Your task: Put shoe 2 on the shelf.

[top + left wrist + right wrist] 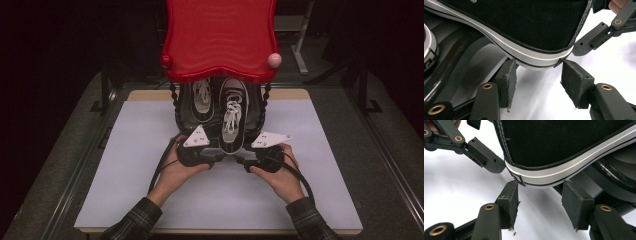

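A black sneaker with white laces and a white-striped sole lies toe-first on the black lower shelf of a red-topped rack. Its heel sticks out past the shelf over the table. My left gripper meets the heel from the left. In the left gripper view its jaws pinch the heel's sole with the pad tips. My right gripper comes from the right, and its jaws nip the sole the same way. Each hand's far finger rests by the heel's back seam.
A second black sneaker lies beside the first on the same shelf, farther in. The red top overhangs both toes. The rack stands at the far middle of a white board on a grey table. Dark surroundings lie beyond.
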Demonstrator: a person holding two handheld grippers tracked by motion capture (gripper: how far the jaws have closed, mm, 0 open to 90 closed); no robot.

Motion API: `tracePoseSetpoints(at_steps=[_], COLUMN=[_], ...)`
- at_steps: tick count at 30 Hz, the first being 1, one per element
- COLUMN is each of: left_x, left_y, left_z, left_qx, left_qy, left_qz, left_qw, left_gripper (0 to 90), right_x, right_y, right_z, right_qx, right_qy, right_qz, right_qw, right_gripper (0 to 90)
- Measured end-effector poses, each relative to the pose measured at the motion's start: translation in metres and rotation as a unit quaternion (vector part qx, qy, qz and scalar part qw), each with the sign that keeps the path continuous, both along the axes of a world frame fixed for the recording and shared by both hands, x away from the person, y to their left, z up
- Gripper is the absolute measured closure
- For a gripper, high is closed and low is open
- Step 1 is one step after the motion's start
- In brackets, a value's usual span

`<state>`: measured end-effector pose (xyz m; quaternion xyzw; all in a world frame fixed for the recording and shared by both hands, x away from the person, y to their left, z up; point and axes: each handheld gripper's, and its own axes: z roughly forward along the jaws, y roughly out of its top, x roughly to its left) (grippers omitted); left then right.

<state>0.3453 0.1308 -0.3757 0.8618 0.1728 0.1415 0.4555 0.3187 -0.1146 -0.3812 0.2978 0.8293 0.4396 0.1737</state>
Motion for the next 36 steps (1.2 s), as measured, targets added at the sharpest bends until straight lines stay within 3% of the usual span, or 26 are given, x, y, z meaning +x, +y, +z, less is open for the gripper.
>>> tracePoseSetpoints(at_steps=[5,16,27,36], left_x=[0.004,0.025,0.049,0.053], left_y=[-0.004,-0.01,-0.018,-0.028], left_z=[0.004,0.019,0.028,0.029], left_qx=[0.003,0.0,0.01,0.009], left_qy=[-0.007,-0.015,-0.029,-0.047], left_qz=[0.008,0.022,0.038,0.077], left_qw=[0.9999,0.9996,0.9988,0.9958], left_gripper=[46.1,47.2,49.6,55.0], right_x=[0.004,0.022,0.041,0.052], right_y=[-0.001,-0.004,-0.002,-0.004], right_z=[0.002,0.011,0.013,0.015], right_qx=[-0.004,0.015,0.034,0.045], right_qy=[-0.007,-0.024,-0.038,-0.046], right_qz=[-0.008,-0.026,-0.068,-0.094], right_qw=[0.9999,0.9993,0.9964,0.9935], right_gripper=[48.3,50.7,55.4,59.2])
